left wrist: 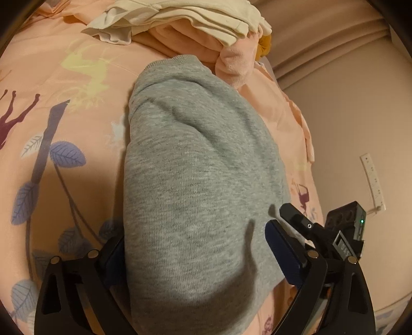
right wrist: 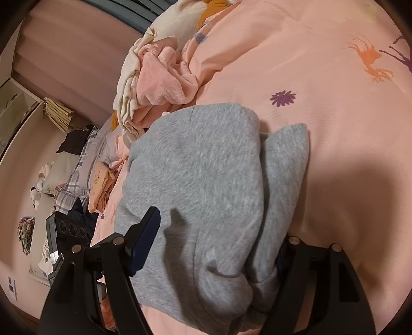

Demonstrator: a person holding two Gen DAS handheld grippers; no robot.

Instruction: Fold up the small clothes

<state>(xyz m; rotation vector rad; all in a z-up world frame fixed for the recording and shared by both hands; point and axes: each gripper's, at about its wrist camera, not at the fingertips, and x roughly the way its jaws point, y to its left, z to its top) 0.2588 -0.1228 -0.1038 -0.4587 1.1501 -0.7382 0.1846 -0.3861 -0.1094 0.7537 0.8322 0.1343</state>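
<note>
A folded grey knit garment (left wrist: 195,159) lies lengthwise on the pink printed bedsheet (left wrist: 77,77). My left gripper (left wrist: 195,239) straddles its near end. Its jaws stand wide, the left finger is partly hidden by the cloth, and the blue right pad (left wrist: 280,252) sits at the cloth's right edge without pinching it. In the right wrist view the same garment (right wrist: 206,180) shows a second fold layer on its right side. My right gripper (right wrist: 219,232) is open over it. Its left pad (right wrist: 144,244) throws a shadow on the cloth, and its right finger is half hidden behind the fold.
A pile of cream and pink clothes (left wrist: 180,23) (right wrist: 154,77) lies just beyond the grey garment. The bed's edge and a beige wall (left wrist: 347,116) are to the right in the left wrist view. A pack of wipes (right wrist: 101,180) and a plaid pillow (right wrist: 77,177) lie off to the left.
</note>
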